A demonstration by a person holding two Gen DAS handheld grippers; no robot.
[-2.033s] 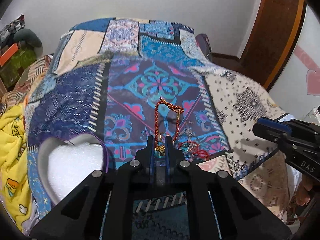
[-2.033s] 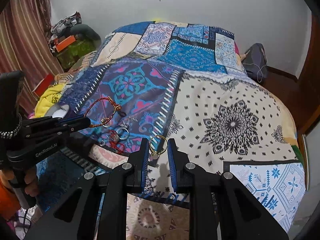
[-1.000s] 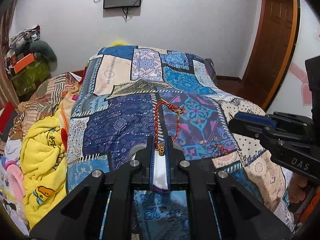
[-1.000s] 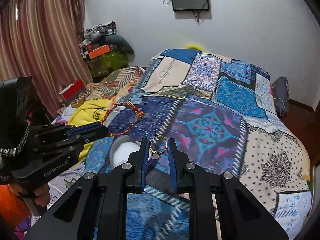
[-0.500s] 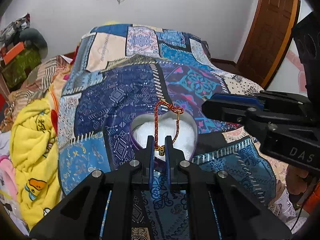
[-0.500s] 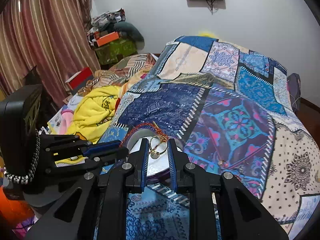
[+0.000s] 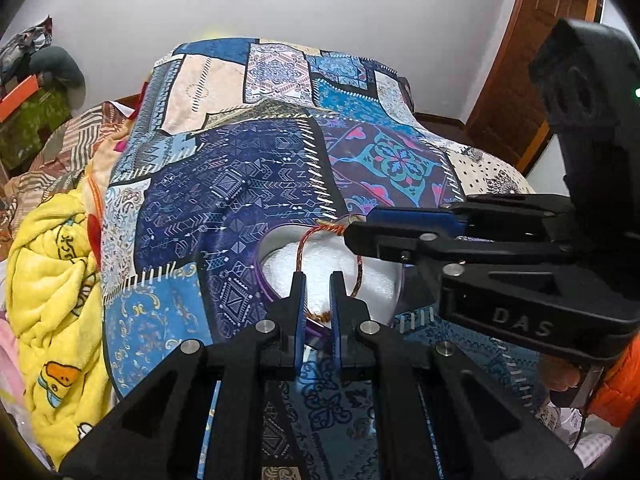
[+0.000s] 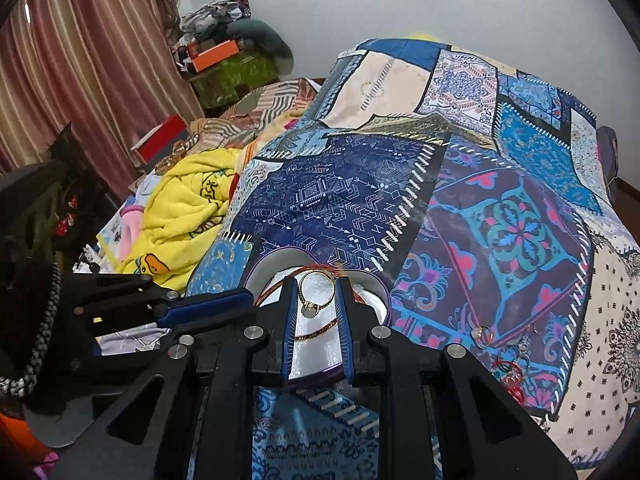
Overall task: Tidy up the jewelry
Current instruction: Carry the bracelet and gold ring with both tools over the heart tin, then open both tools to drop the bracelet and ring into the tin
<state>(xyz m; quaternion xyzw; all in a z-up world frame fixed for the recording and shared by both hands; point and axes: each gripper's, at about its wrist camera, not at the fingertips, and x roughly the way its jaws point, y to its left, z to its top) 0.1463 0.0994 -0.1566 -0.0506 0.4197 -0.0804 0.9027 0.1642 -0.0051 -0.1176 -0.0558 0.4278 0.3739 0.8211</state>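
Note:
A heart-shaped box [image 7: 280,240] with a purple rim and white lining sits on the patchwork bedspread; it also shows in the right wrist view [image 8: 372,300]. My left gripper [image 7: 318,296] has its jaws slightly parted, and the red-and-gold bracelet [image 7: 302,248] lies in the box, its clasp end between my fingertips. My right gripper [image 8: 317,300] is over the box, shut on a gold ring [image 8: 316,292]. The right gripper shows in the left wrist view [image 7: 360,228], just above the bracelet's far end.
More jewelry [image 8: 504,360], rings and red loops, lies on the bedspread to the right of the box. A yellow blanket [image 7: 52,260] is heaped at the bed's left edge. A wooden door [image 7: 532,52] stands at the far right.
Both grippers came down over the heart box. The bracelet dropped from upright in my left gripper to lying in the box, and the left jaws parted. The right gripper moved in over the box.

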